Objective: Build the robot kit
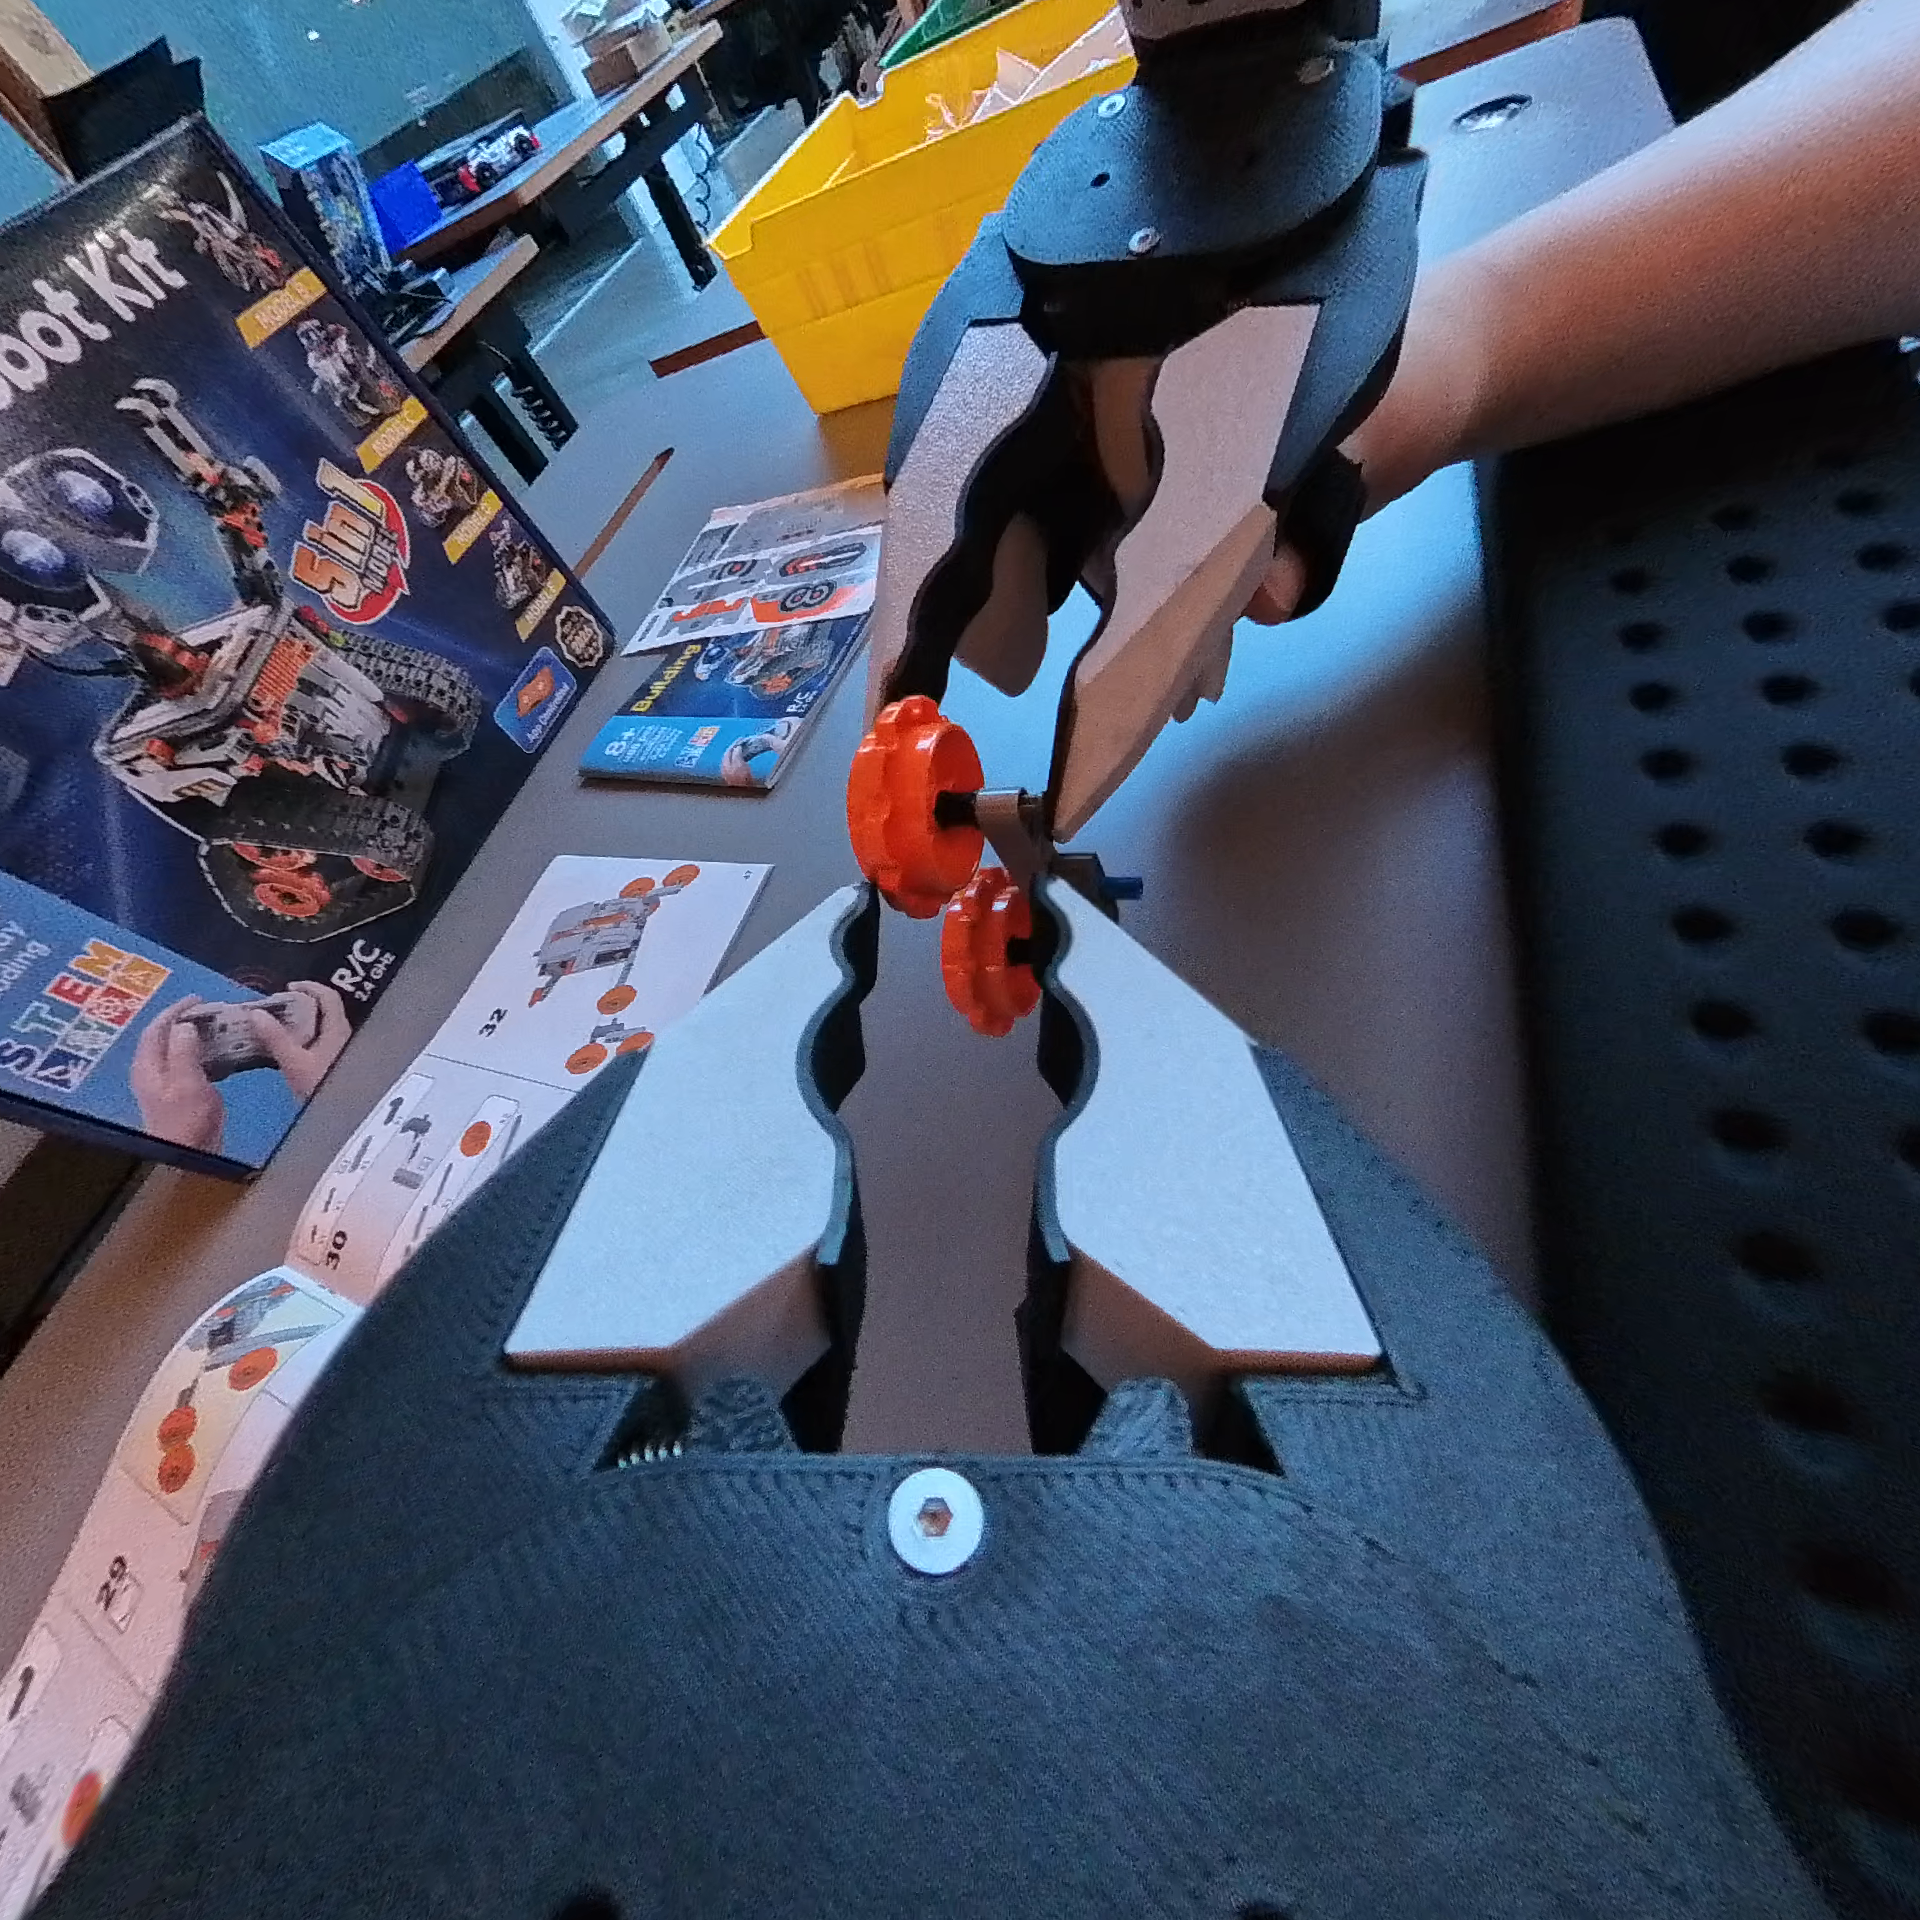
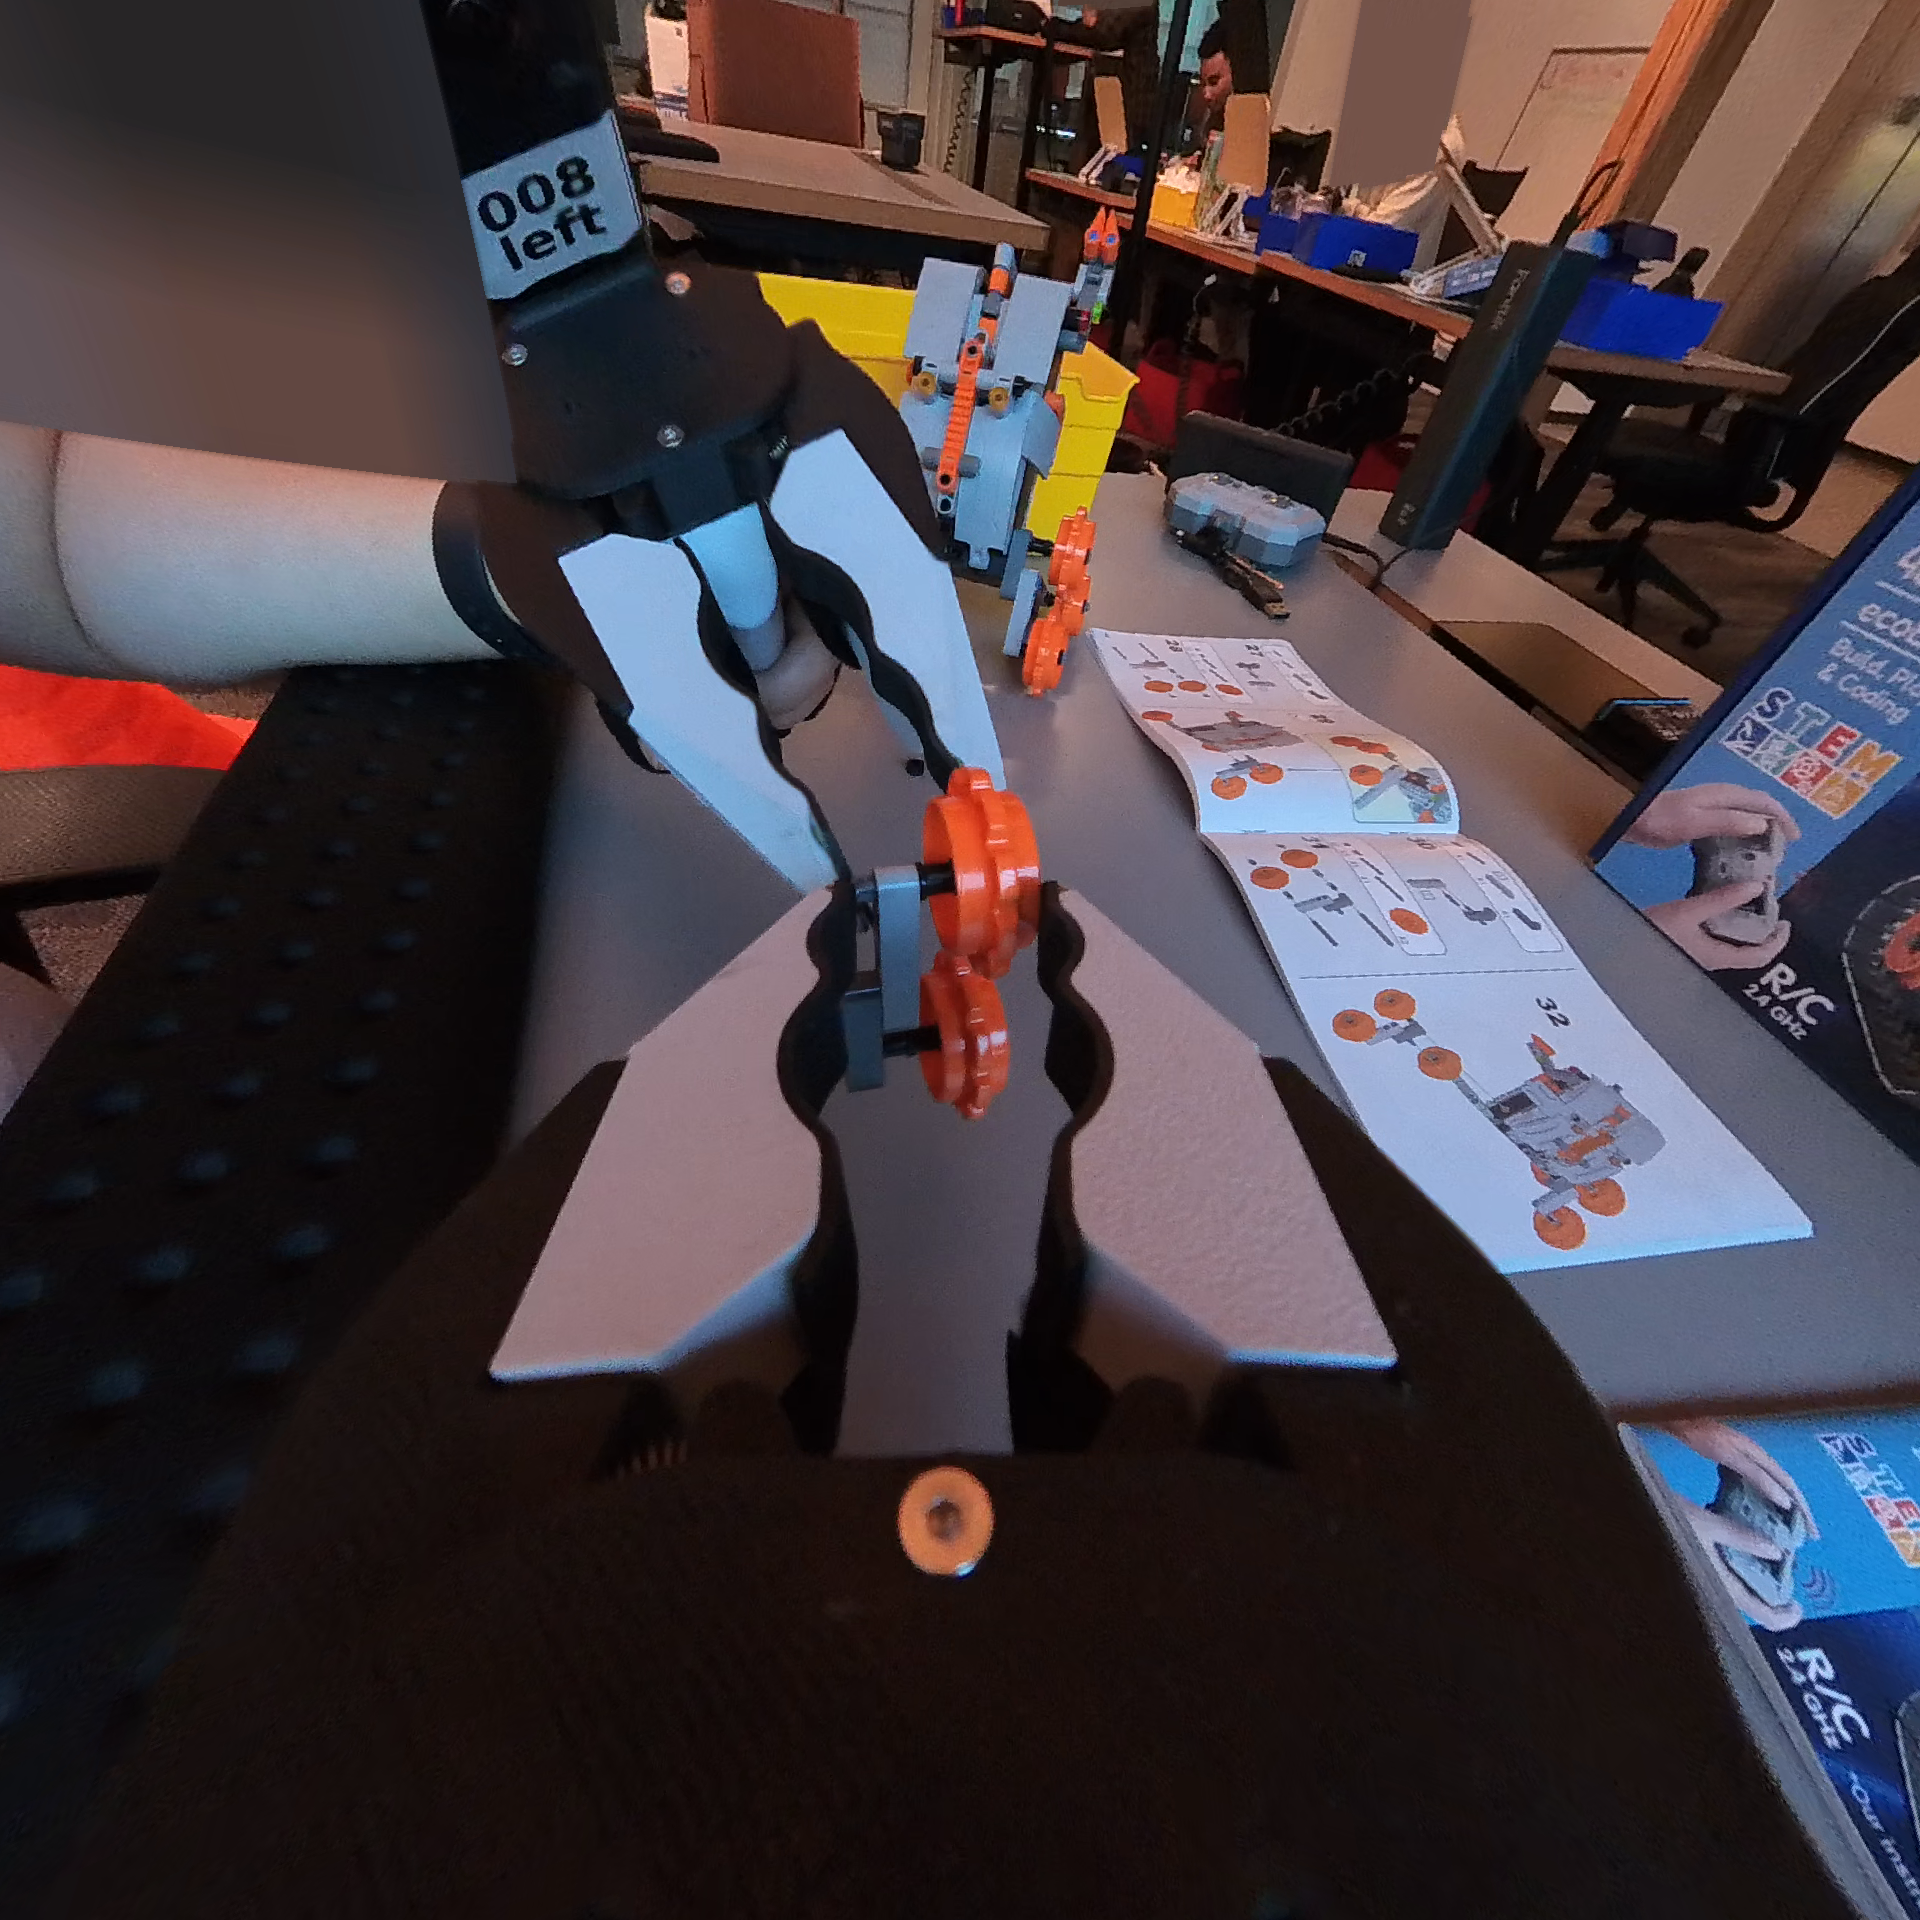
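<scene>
Orange plastic dominates the centre of both views: two toothed wheels, the upper wheel and the lower wheel, sit on black axles fixed to a short grey beam, and this small wheel assembly hangs clear of the grey bench, well in from its edges. The right hand-held gripper is closed to a narrow gap about it, one finger against the beam and the other against the rim of the upper wheel, so it appears to carry the piece. The left hand-held gripper meets the assembly from the opposite side, about as narrowly parted; its left fingertip touches the edge of the upper wheel and its other finger lies by the beam and lower wheel, but whether it presses or merely brackets them cannot be told. An open instruction booklet lies flat beside the two tools, between them and a large printed kit box propped along the side edge of the bench. A smaller closed booklet and a sticker sheet lie farther along that side. Toward the far edge stand a partly built grey and orange model and, behind it, a yellow bin; a grey control unit rests near the far corner. A black studded panel runs along the opposite side edge.
</scene>
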Available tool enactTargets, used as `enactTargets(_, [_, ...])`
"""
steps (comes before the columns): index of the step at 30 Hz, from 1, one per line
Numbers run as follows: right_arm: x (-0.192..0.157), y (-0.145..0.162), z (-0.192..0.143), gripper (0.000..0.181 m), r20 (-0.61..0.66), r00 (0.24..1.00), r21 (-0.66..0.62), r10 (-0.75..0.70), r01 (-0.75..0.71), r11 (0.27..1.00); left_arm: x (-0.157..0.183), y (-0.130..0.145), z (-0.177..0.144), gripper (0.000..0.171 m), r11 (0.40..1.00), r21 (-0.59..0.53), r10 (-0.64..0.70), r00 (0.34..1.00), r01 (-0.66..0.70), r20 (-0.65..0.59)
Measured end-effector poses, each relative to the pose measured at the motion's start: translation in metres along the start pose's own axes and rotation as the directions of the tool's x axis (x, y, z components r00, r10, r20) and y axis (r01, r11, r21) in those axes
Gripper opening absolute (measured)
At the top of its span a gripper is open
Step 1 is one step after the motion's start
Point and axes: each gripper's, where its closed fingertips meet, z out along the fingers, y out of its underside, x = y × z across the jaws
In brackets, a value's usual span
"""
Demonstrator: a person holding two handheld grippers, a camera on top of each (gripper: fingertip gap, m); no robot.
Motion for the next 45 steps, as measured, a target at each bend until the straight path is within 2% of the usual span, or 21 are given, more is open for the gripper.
enactTargets(7, [-0.003, -0.003, -0.001, 0.034, 0.013, 0.999, 0.027, -0.043, 0.043, 0.999, 0.000, -0.004, -0.003, 0.026, 1.000, 0.017, -0.025, 1.000, 0.025, -0.011])
enactTargets(12, [-0.014, -0.003, 0.000, 0.034, 0.046, 0.993, 0.031, -0.110, 0.108, 0.994, -0.004, -0.014, -0.010, 0.028, 0.990, 0.084, -0.113, 0.993, 0.116, -0.041])
enactTargets(16, [-0.017, -0.005, 0.001, 0.034, 0.041, 0.992, 0.035, -0.122, 0.121, 0.992, 0.003, -0.019, -0.014, 0.020, 0.974, 0.108, -0.184, 0.973, 0.200, -0.137])
enactTargets(20, [-0.020, -0.010, -0.001, 0.034, 0.071, 0.995, 0.068, -0.071, 0.067, 0.995, 0.009, -0.012, -0.012, 0.013, 0.955, 0.063, -0.269, 0.937, 0.290, -0.224])
enactTargets(27, [-0.010, -0.007, 0.000, 0.035, 0.040, 0.999, 0.060, 0.032, -0.034, 0.998, -0.002, -0.012, -0.007, 0.013, 0.937, 0.099, -0.316, 0.933, 0.336, -0.172])
enactTargets(32, [-0.005, -0.002, 0.005, 0.035, 0.007, 0.994, 0.019, 0.107, -0.107, 0.994, -0.007, -0.007, -0.005, 0.013, 0.949, 0.085, -0.295, 0.951, 0.303, -0.097])
enactTargets(35, [-0.013, 0.002, 0.005, 0.034, 0.028, 0.999, -0.006, 0.036, -0.036, 0.999, 0.002, -0.004, -0.007, 0.013, 0.961, 0.078, -0.256, 0.961, 0.265, -0.108])
enactTargets(40, [-0.023, 0.008, 0.007, 0.034, 0.016, 0.993, -0.057, -0.118, 0.119, 0.991, 0.014, 0.003, -0.010, 0.015, 0.942, 0.065, -0.313, 0.931, 0.330, -0.189])
enactTargets(45, [-0.028, 0.015, 0.006, 0.034, 0.012, 0.978, -0.079, -0.208, 0.209, 0.975, 0.021, 0.007, -0.008, 0.014, 0.972, 0.065, -0.209, 0.959, 0.225, -0.192])
